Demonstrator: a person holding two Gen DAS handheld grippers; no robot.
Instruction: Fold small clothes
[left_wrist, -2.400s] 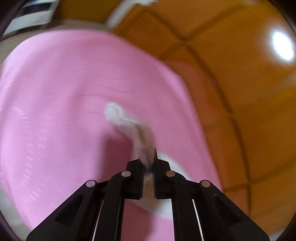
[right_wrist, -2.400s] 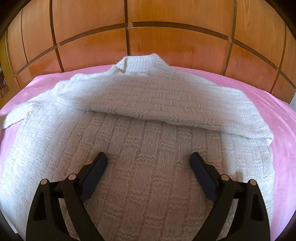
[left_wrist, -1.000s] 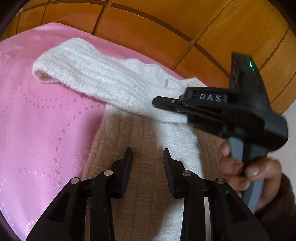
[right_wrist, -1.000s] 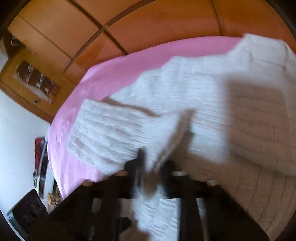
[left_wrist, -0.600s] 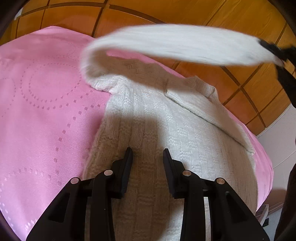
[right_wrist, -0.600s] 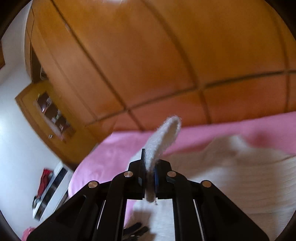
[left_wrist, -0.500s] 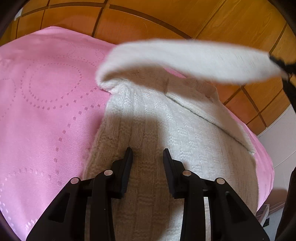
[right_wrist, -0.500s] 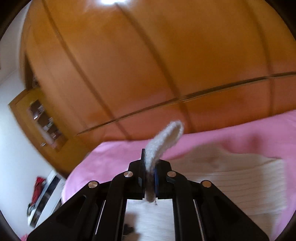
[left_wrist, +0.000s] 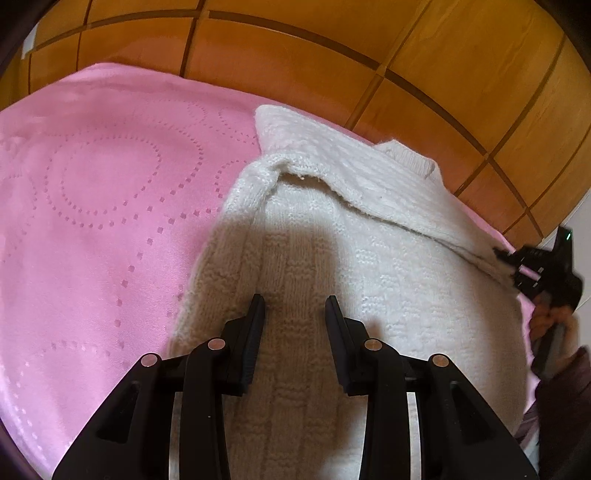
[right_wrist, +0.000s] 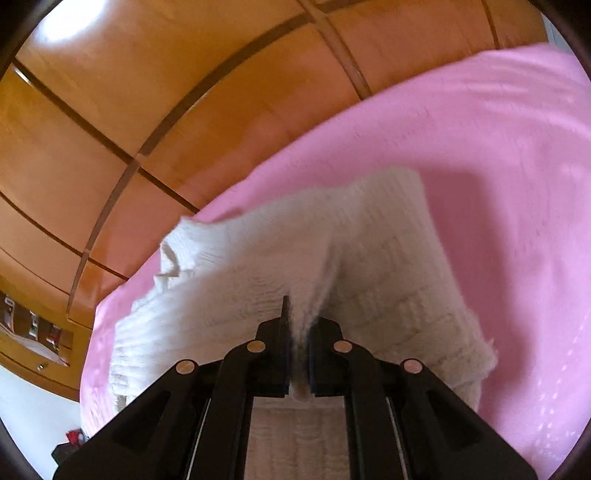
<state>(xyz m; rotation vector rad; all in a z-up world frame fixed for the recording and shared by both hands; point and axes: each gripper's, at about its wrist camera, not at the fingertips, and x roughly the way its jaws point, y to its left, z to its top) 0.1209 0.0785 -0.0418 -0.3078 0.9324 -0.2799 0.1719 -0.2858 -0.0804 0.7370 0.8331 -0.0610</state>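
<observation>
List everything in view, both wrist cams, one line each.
sweater: 1, white knit, flat on the bedspread, under the left tongs
sleeve: 1, white, folded across the sweater, its end pinched in the right tongs
bedspread: 1, pink with dotted circles, under the sweater
panelling: orange-brown wood, behind the bed
shelf: 1, wooden, far left of right view, contents too small to tell
left tongs: black, open, over the sweater's lower part
right tongs: black, shut on the sleeve
right hand: 1, at the bed's right edge, holding the right tongs
</observation>
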